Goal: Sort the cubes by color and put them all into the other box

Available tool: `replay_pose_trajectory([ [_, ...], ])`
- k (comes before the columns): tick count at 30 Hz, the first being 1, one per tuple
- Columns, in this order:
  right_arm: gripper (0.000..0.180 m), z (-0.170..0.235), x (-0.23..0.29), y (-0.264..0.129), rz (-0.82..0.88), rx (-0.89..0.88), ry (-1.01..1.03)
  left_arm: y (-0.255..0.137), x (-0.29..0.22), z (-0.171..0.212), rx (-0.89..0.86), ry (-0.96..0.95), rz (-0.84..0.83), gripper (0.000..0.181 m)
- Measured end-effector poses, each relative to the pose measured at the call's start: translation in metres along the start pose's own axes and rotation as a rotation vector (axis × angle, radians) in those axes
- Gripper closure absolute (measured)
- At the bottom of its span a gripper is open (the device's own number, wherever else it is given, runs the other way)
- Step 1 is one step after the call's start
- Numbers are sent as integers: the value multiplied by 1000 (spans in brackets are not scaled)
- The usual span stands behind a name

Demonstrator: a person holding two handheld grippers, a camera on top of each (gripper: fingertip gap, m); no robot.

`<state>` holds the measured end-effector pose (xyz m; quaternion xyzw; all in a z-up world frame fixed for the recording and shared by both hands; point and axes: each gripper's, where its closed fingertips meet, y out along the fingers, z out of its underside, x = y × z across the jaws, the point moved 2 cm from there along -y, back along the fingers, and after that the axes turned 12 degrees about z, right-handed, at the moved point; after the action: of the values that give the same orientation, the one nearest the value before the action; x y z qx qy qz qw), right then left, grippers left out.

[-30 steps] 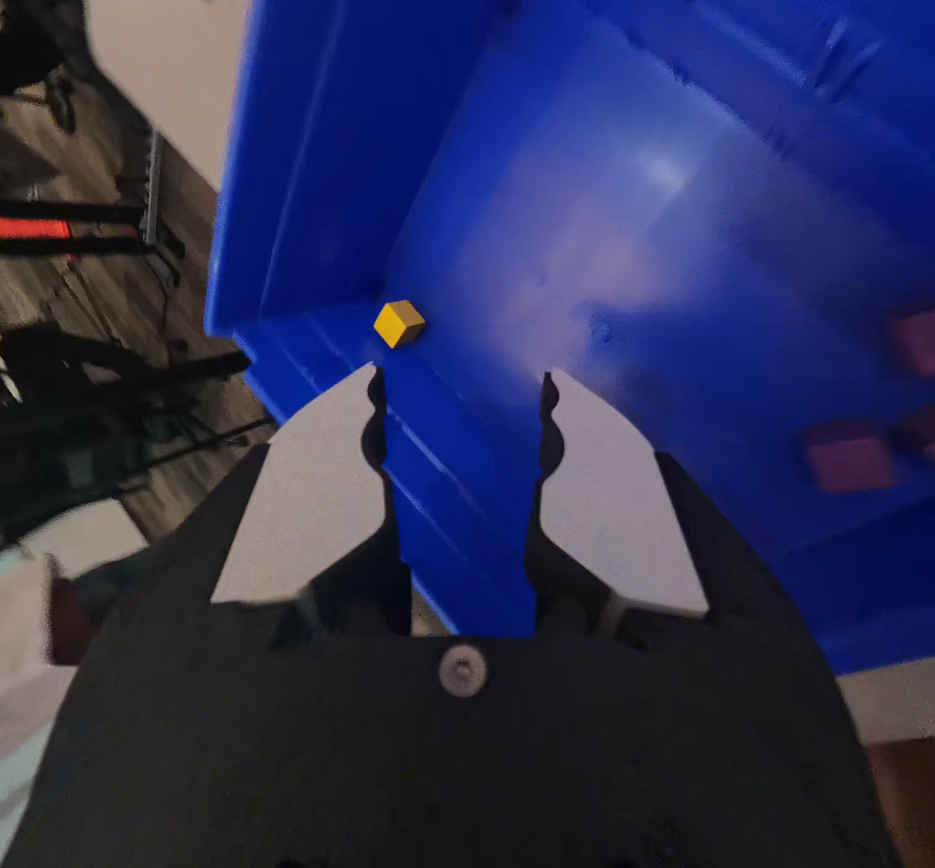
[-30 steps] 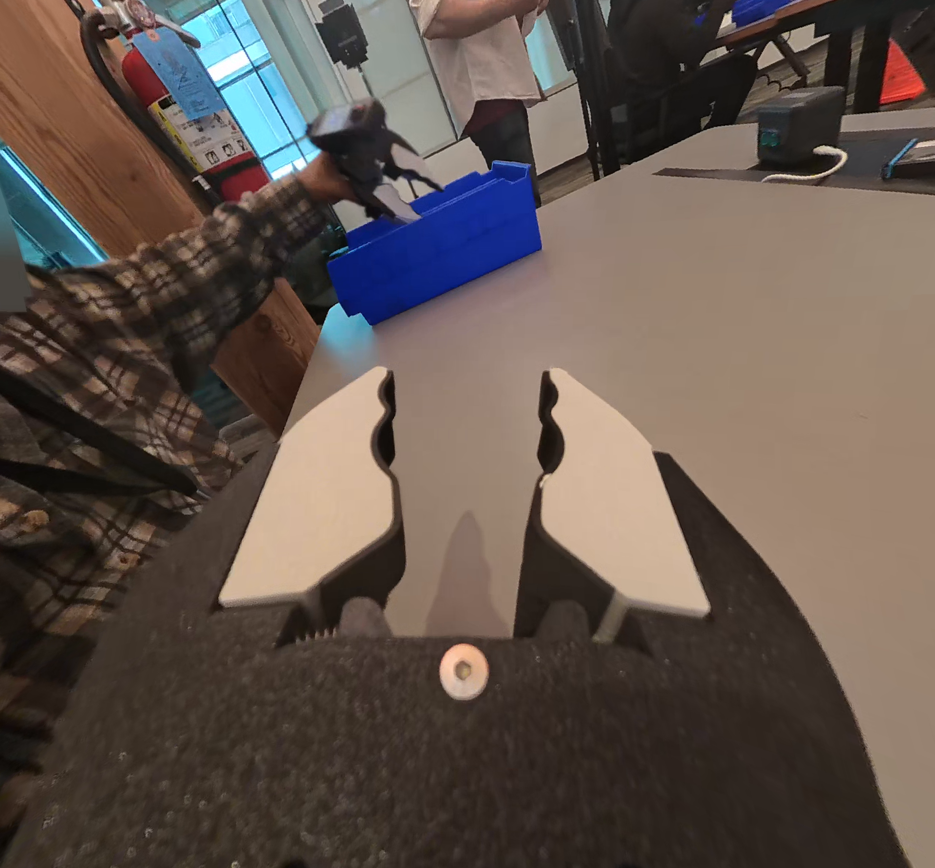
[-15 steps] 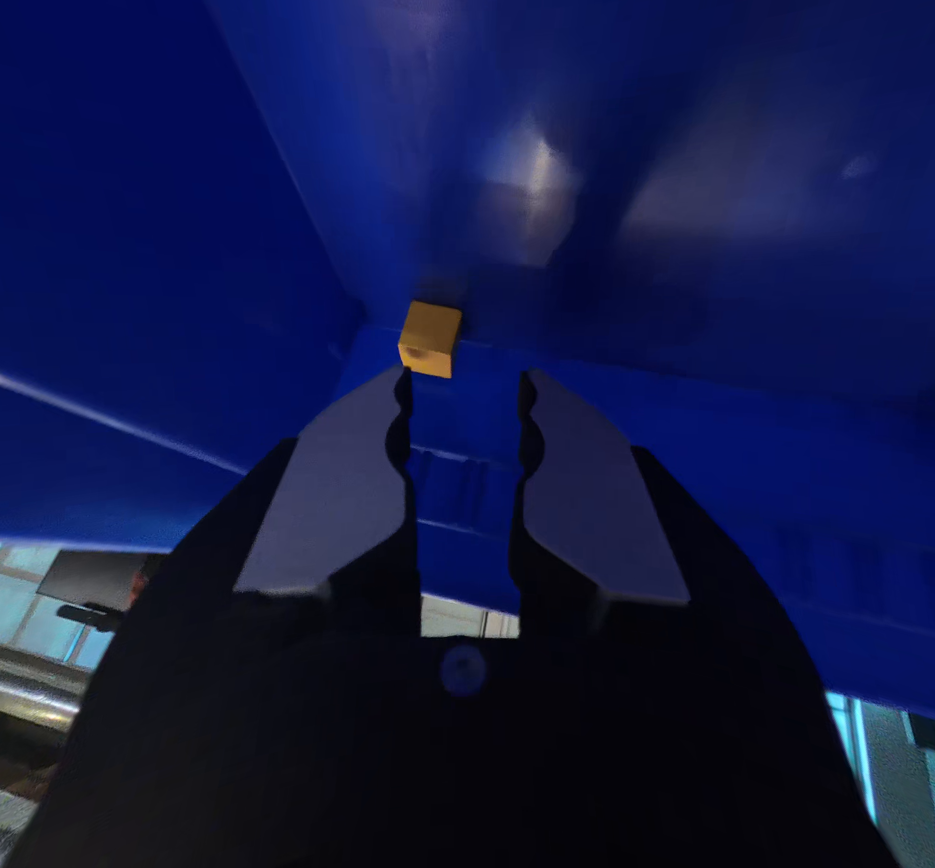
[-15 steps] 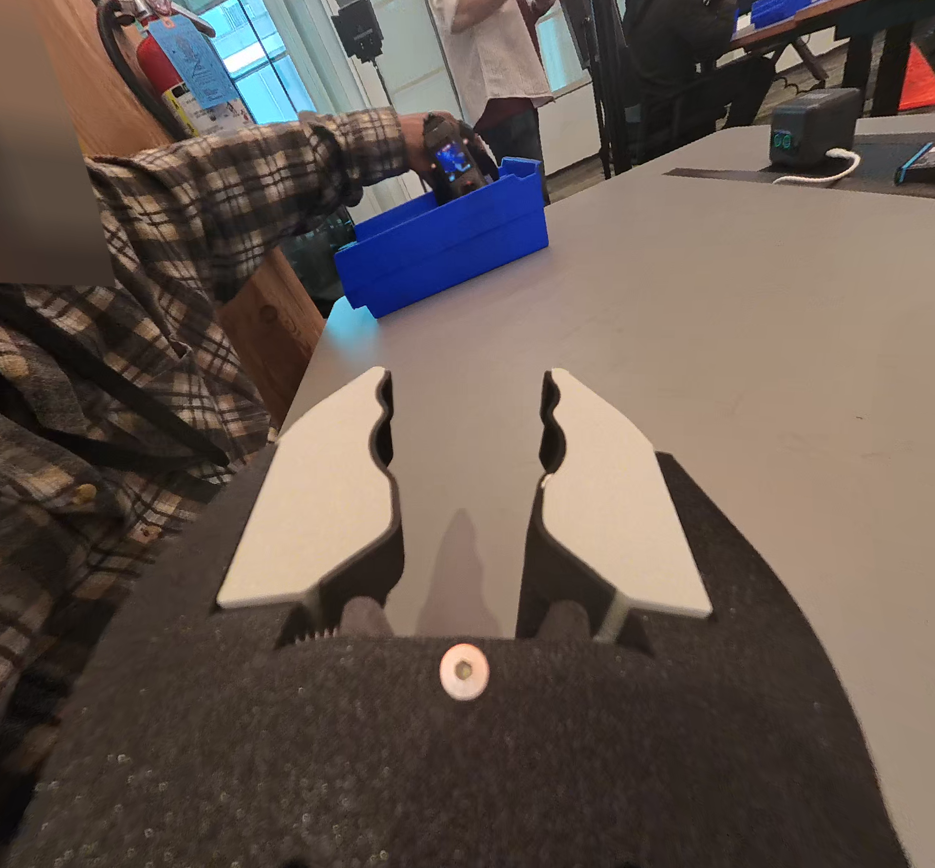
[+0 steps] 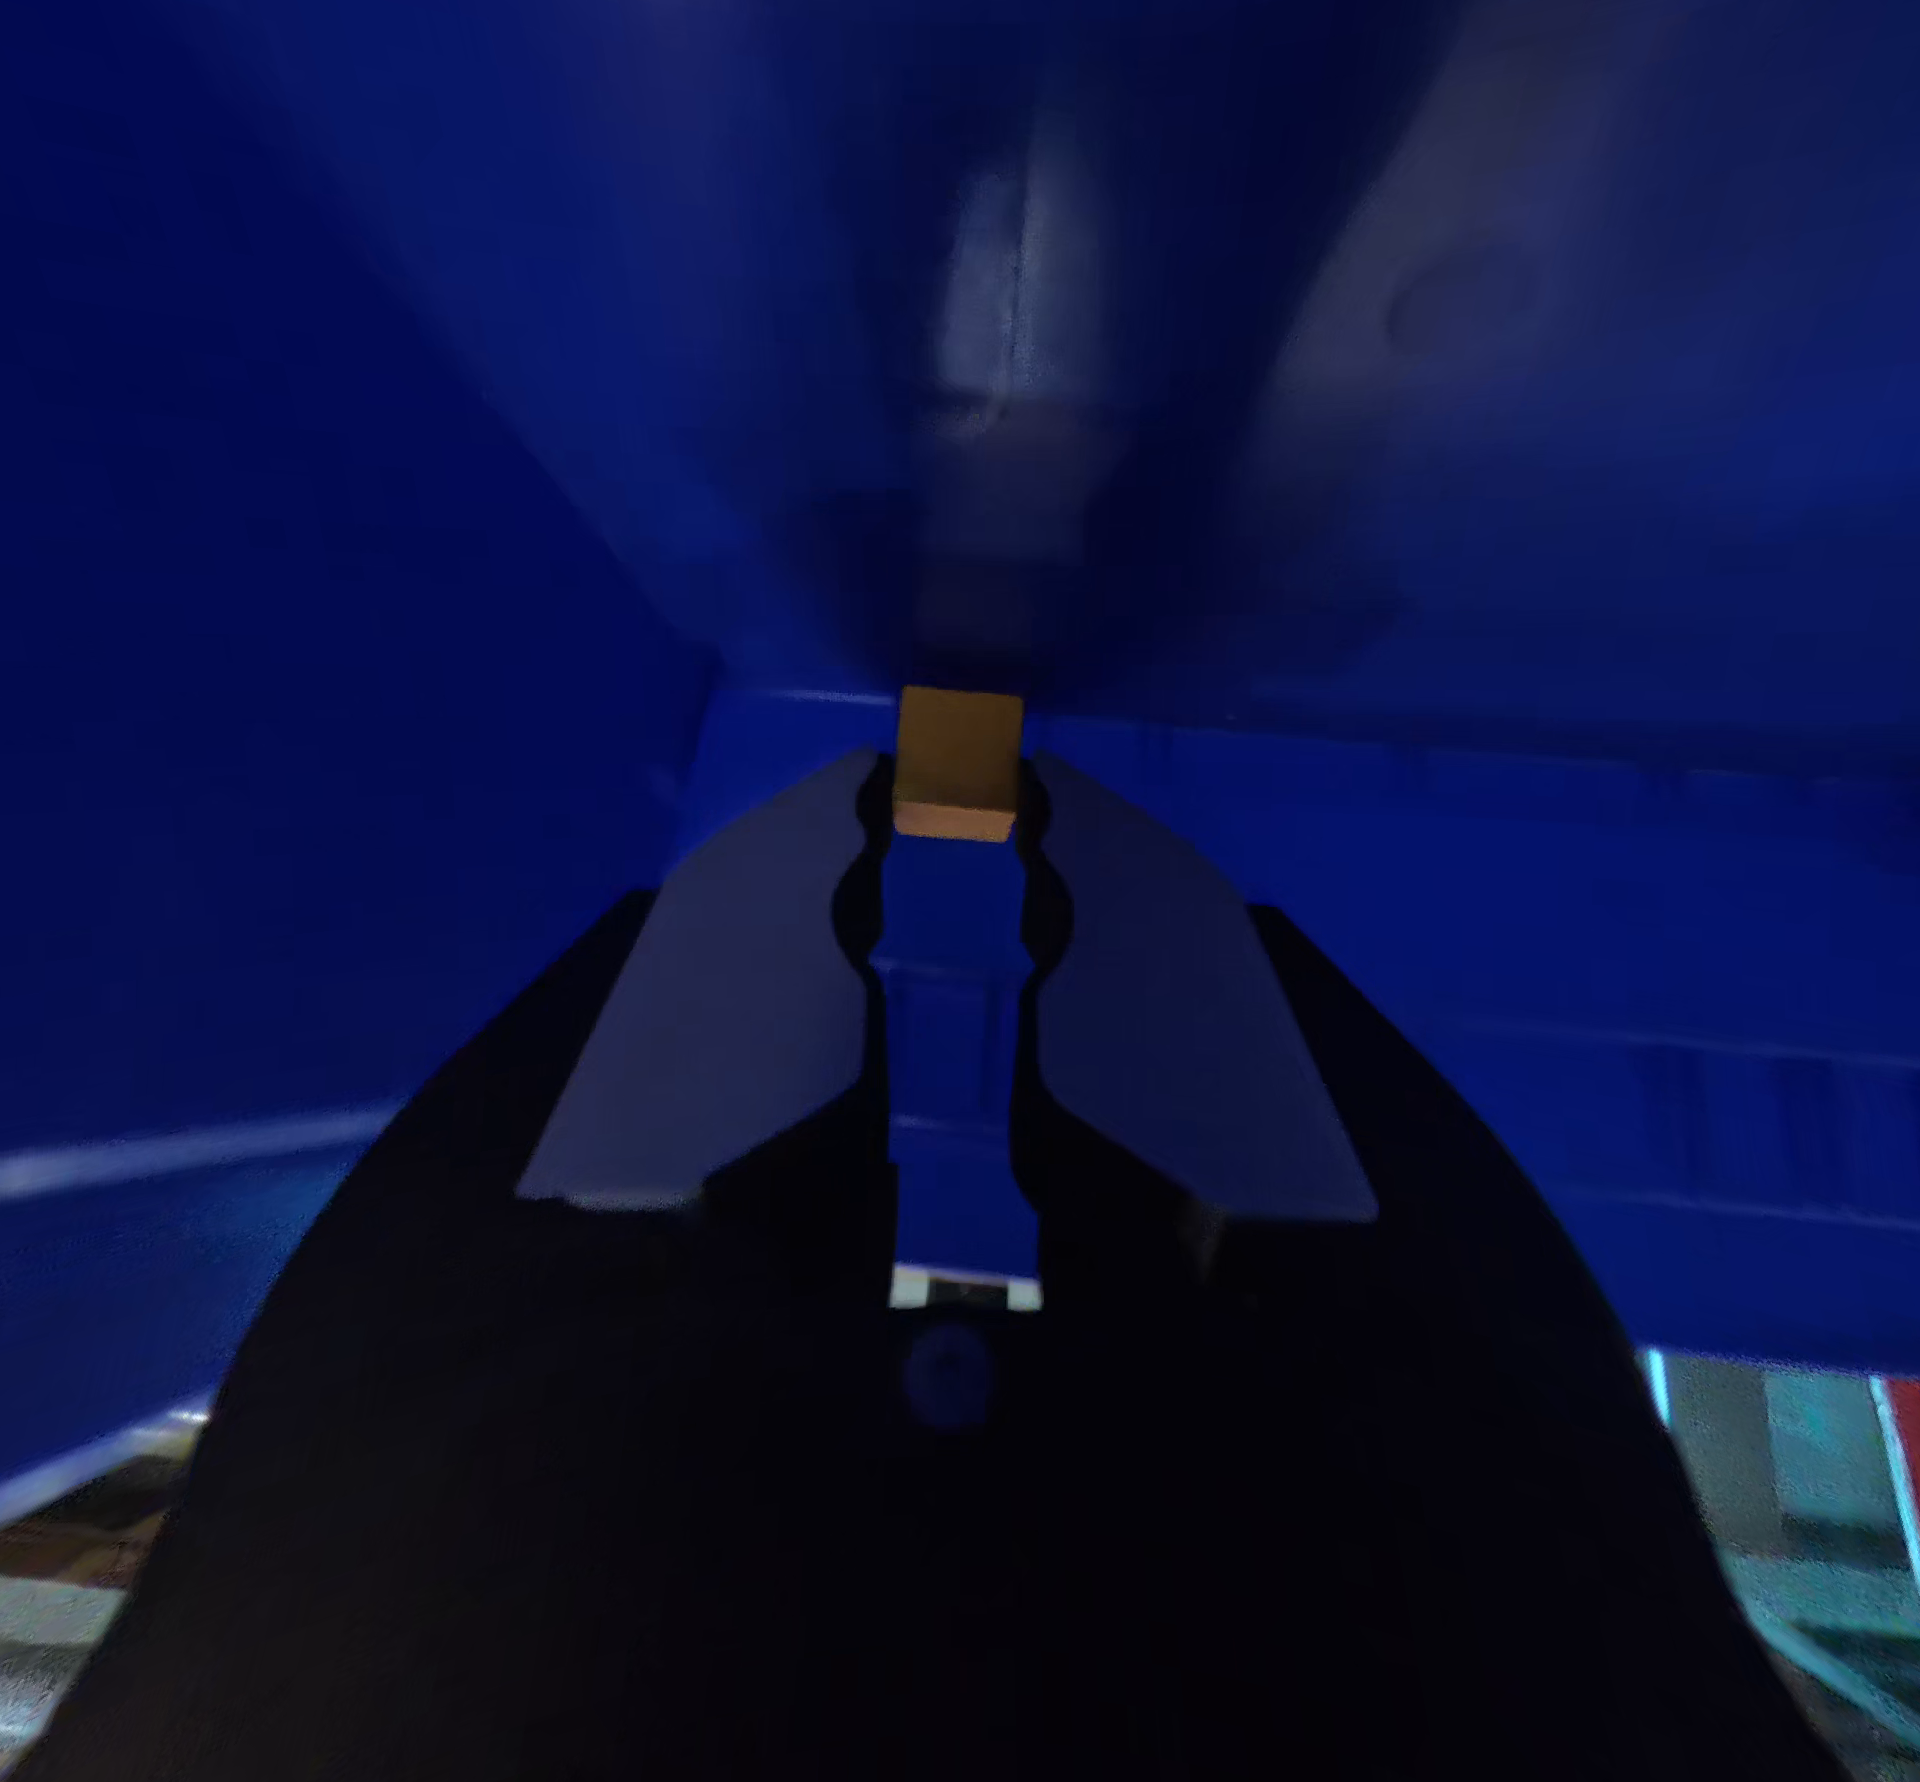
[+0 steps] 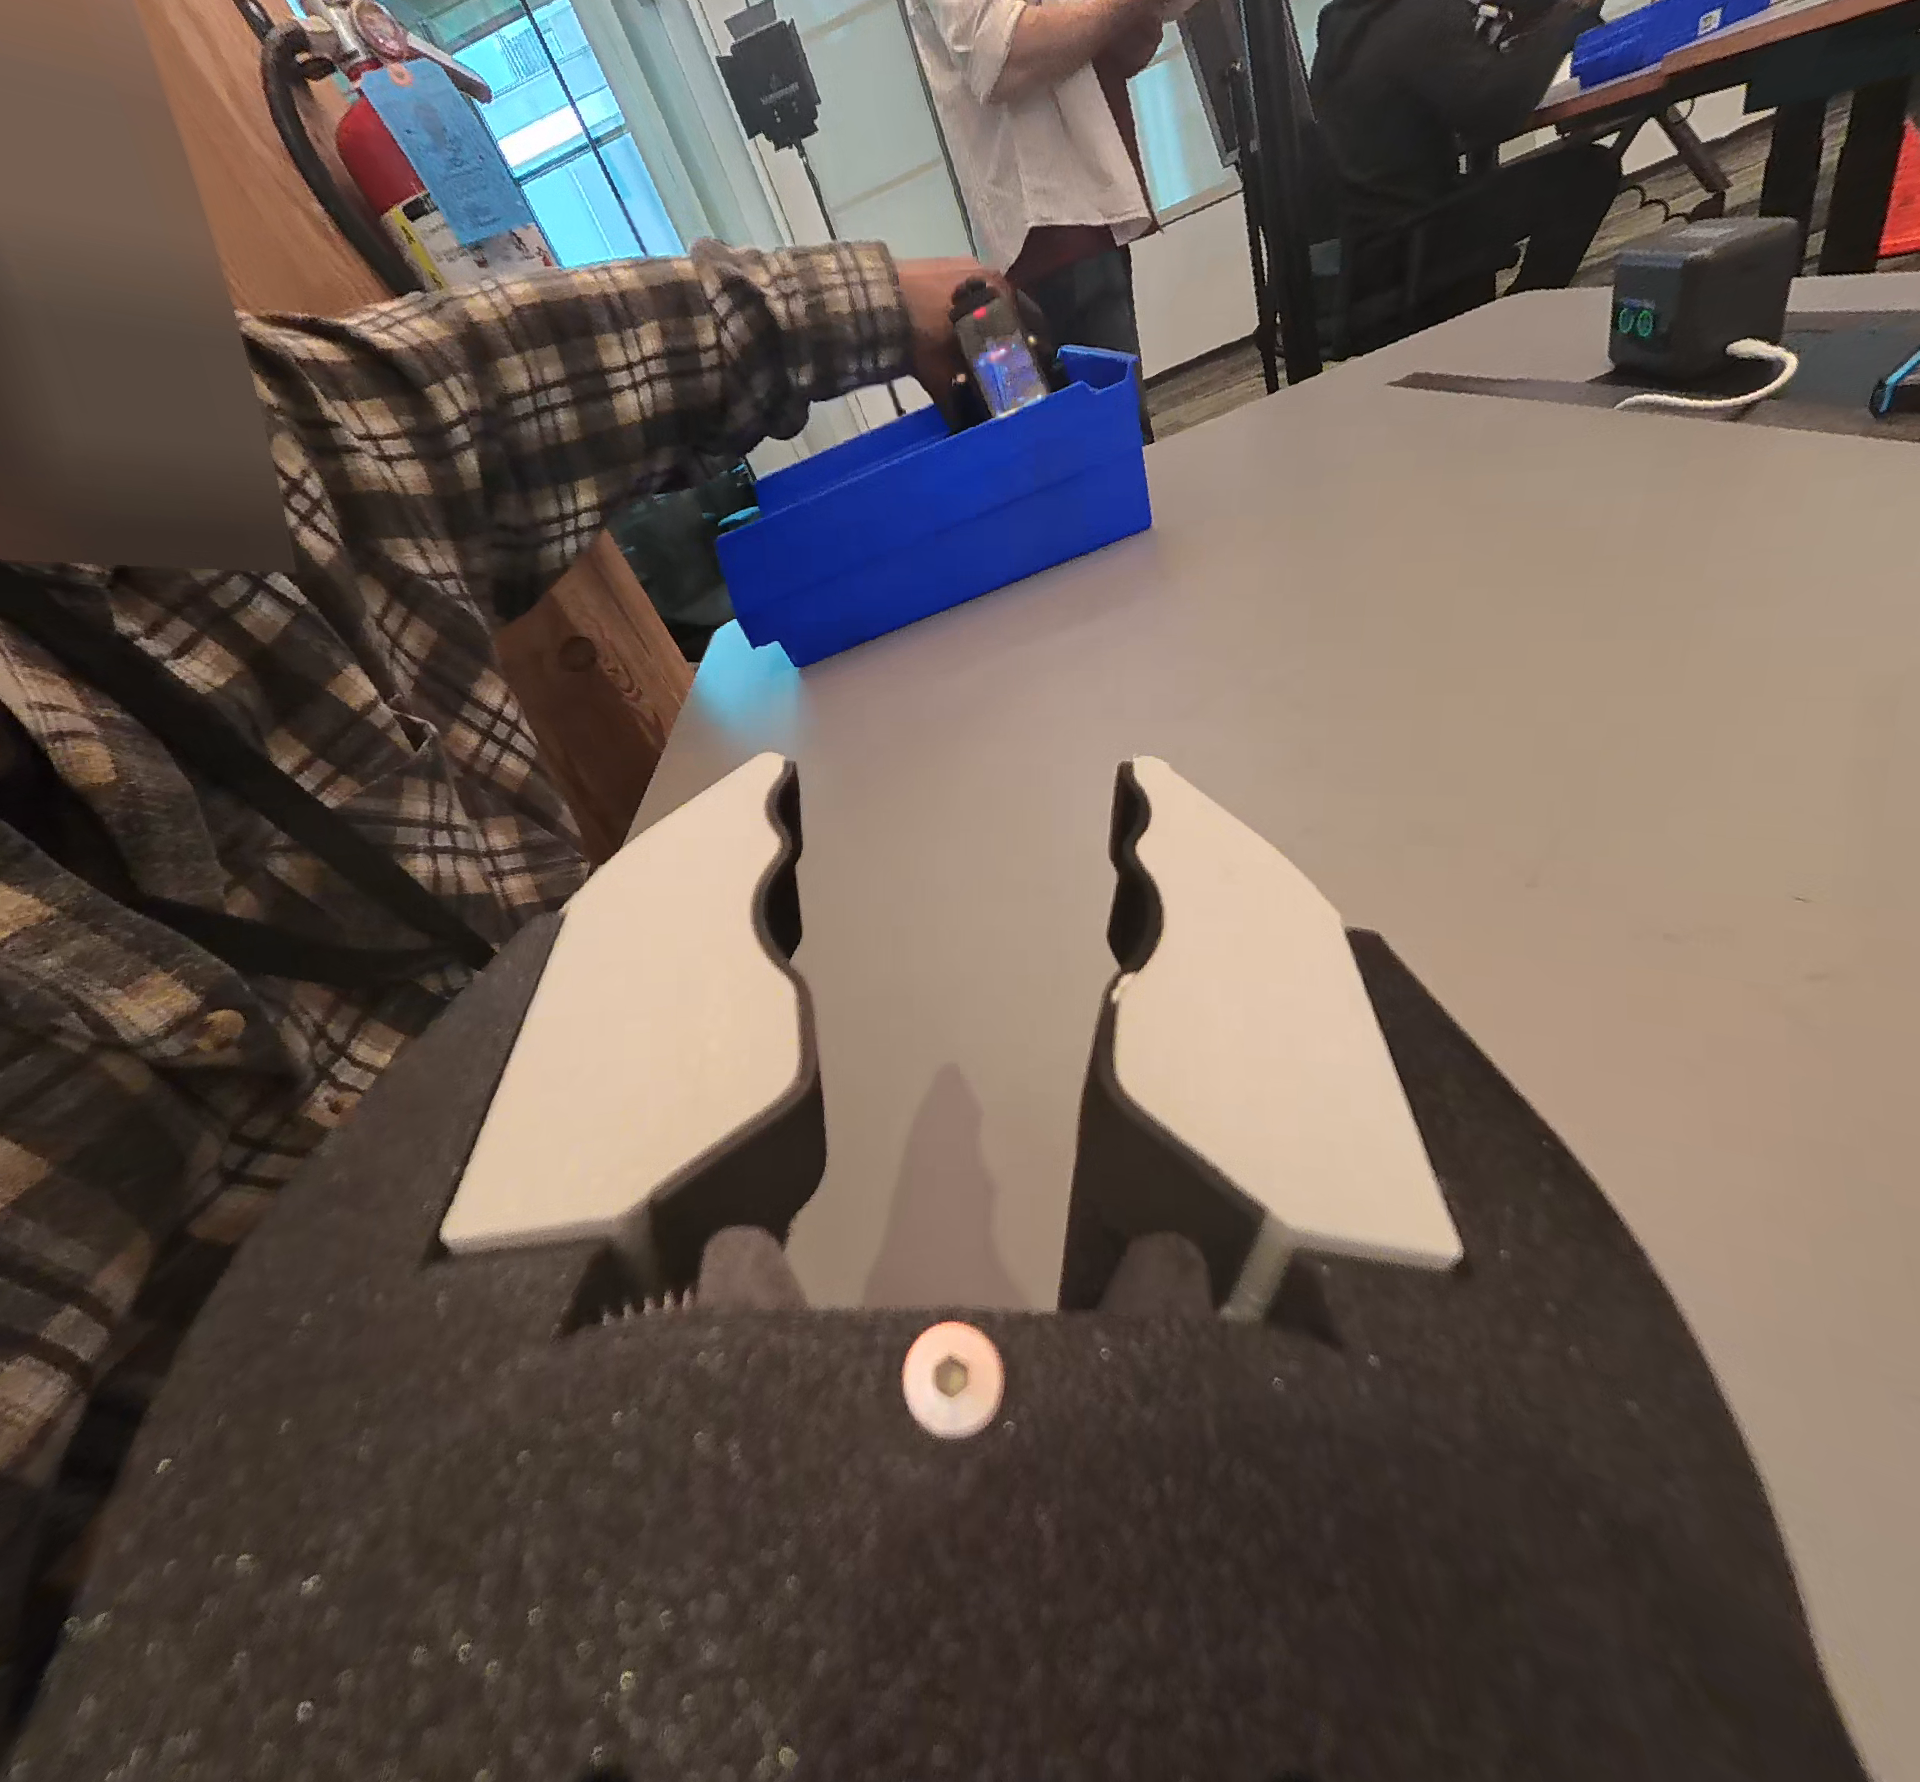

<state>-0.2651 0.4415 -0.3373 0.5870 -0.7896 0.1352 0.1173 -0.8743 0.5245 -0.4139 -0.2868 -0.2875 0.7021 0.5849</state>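
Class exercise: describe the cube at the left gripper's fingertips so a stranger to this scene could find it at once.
Start at the blue bin on the grey table's far left corner. Inside, where floor meets end wall, the left gripper has its fingertips on either side of one small cube. It is yellow-orange, the only non-blue thing there.

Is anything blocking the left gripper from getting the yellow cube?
Nothing visible. The yellow cube already sits between the left gripper fingertips, inside the blue box, against its wall.
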Motion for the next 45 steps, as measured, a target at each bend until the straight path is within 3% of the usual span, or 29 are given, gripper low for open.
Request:
replay_pose_trajectory([
  [5, 123, -4, 2, -2, -10, -13, 25, -51, -7, 24, -282, -222, -113, 159],
  [8, 124, -10, 0, -4, 2, -42, 87, -112, -18, 41, -631, -418, -241, 159],
  [11, 124, -25, -6, -5, -4, -90, 254, -195, -40, 33, -1023, -514, -385, 159],
  [15, 123, -55, -9, 4, -67, -76, 473, -302, -81, -35, -1398, -498, -470, 159],
  [19, 123, -76, 10, 22, -120, 88, 536, -386, -125, -144, -1653, -352, -495, 159],
  [22, 124, -85, 23, 24, -156, 196, 609, -428, -152, -224, -1768, -190, -505, 159],
  [25, 124, -78, 27, 18, -79, 307, 585, -445, -170, -281, -1799, -84, -480, 159],
  [28, 124, -68, 30, 7, -39, 380, 590, -452, -177, -309, -1813, -29, -456, 159],
  [33, 128, -56, 28, 0, -26, 407, 610, -468, -186, -323, -1850, 19, -451, 159],
  [35, 140, -57, 29, -1, -55, 387, 627, -474, -190, -326, -1852, 41, -454, 159],
  [36, 155, -60, 31, -2, -90, 373, 637, -475, -191, -329, -1839, 47, -461, 159],
  [40, 158, -60, 27, -14, -55, 387, 586, -481, -193, -339, -1854, 73, -449, 159],
  [45, 158, -69, -4, -74, 102, 376, 526, -483, -194, -356, -1956, 127, -337, 145],
])
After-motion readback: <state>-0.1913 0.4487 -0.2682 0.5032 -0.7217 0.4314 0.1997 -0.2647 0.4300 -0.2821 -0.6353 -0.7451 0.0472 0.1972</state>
